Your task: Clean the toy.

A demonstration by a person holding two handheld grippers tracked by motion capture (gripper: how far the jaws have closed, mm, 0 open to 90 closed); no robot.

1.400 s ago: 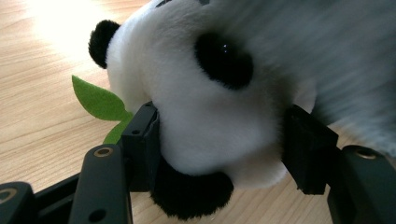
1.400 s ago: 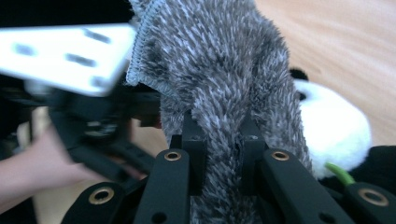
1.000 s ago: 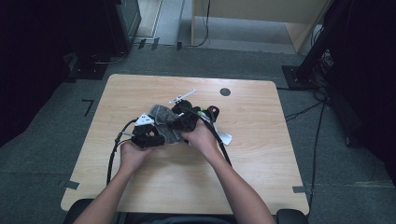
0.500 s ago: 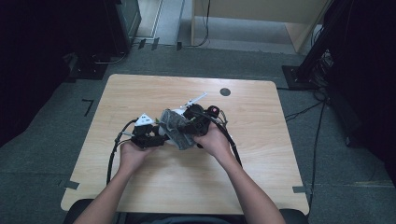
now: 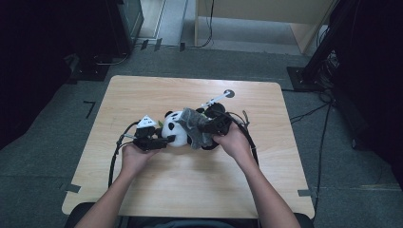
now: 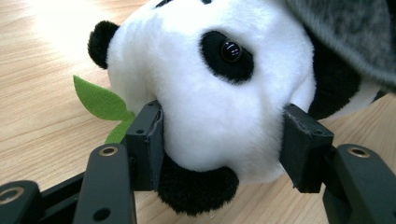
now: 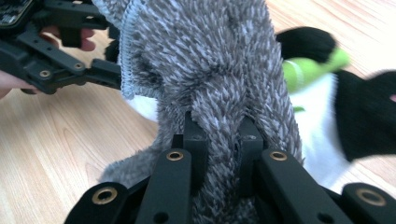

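Note:
A black-and-white panda plush (image 5: 174, 133) lies on the wooden table (image 5: 142, 95). My left gripper (image 5: 163, 141) is shut on its head. In the left gripper view the pads (image 6: 148, 140) press into the white head (image 6: 210, 88), with a green felt leaf (image 6: 100, 100) beside it. My right gripper (image 5: 203, 130) is shut on a grey fuzzy cloth (image 5: 192, 123) that drapes over the panda's body. The right gripper view has the cloth (image 7: 210, 60) pinched between the jaws of the right gripper (image 7: 222, 135), the panda's body (image 7: 322, 130) at right and the left gripper (image 7: 56, 70) at upper left.
A round black mark (image 5: 229, 93) sits on the far right part of the table. Cables (image 5: 114, 159) trail from both grippers toward the near edge. Dark equipment and floor cables surround the table, with tape marks at its near corners.
My right gripper has moved to the right with the grey cloth, uncovering the panda's white head. The left gripper has stayed put on the head.

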